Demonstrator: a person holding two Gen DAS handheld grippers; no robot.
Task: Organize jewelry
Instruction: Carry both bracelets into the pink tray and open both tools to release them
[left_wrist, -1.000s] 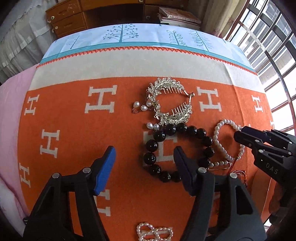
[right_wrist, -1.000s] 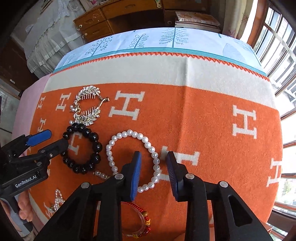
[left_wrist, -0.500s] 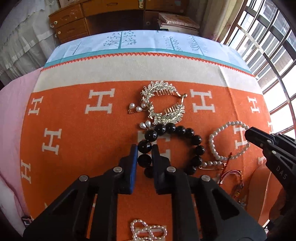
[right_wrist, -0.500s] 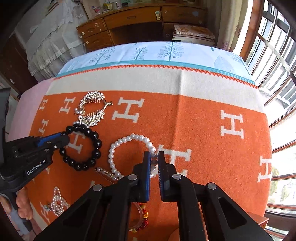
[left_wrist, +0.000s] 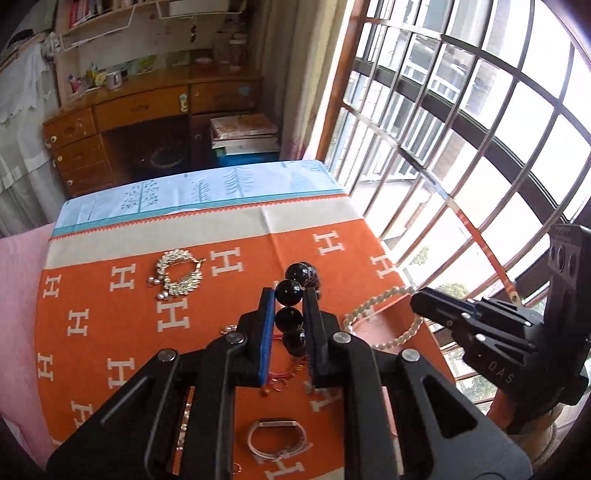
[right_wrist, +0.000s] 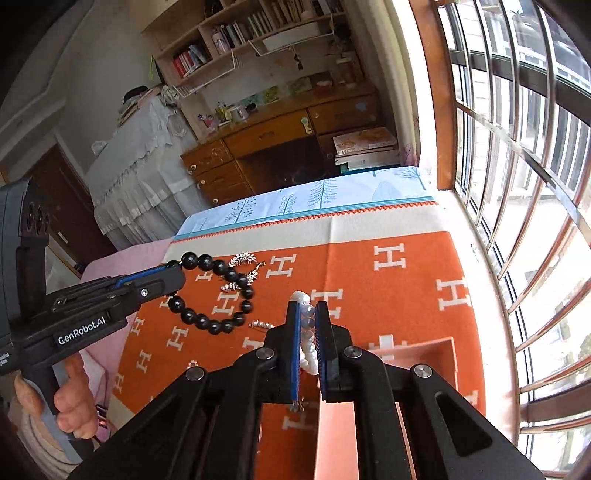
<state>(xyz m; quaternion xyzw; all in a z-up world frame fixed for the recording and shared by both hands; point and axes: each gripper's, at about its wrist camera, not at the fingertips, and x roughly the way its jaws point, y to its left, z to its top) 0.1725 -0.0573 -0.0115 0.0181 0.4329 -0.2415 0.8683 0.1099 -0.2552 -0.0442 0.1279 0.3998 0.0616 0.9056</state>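
My left gripper (left_wrist: 289, 295) is shut on the black bead bracelet (left_wrist: 289, 318) and holds it lifted above the orange blanket (left_wrist: 110, 314); the bracelet hangs as a loop in the right wrist view (right_wrist: 218, 295). My right gripper (right_wrist: 306, 314) is shut on the white pearl bracelet (right_wrist: 308, 339), lifted too; its loop hangs from the right gripper in the left wrist view (left_wrist: 384, 317). A silver leaf hair comb (left_wrist: 179, 271) lies flat on the blanket at the left.
An orange box (right_wrist: 417, 369) sits open under my right gripper. A silver bangle (left_wrist: 275, 439), a red bead bracelet (left_wrist: 288, 373) and small pieces lie near the blanket's front. A barred window (left_wrist: 461, 129) is on the right, a wooden desk (left_wrist: 147, 122) behind.
Both grippers have closed on their bracelets and lifted them off the blanket. Both cameras now tilt up and show the room and window.
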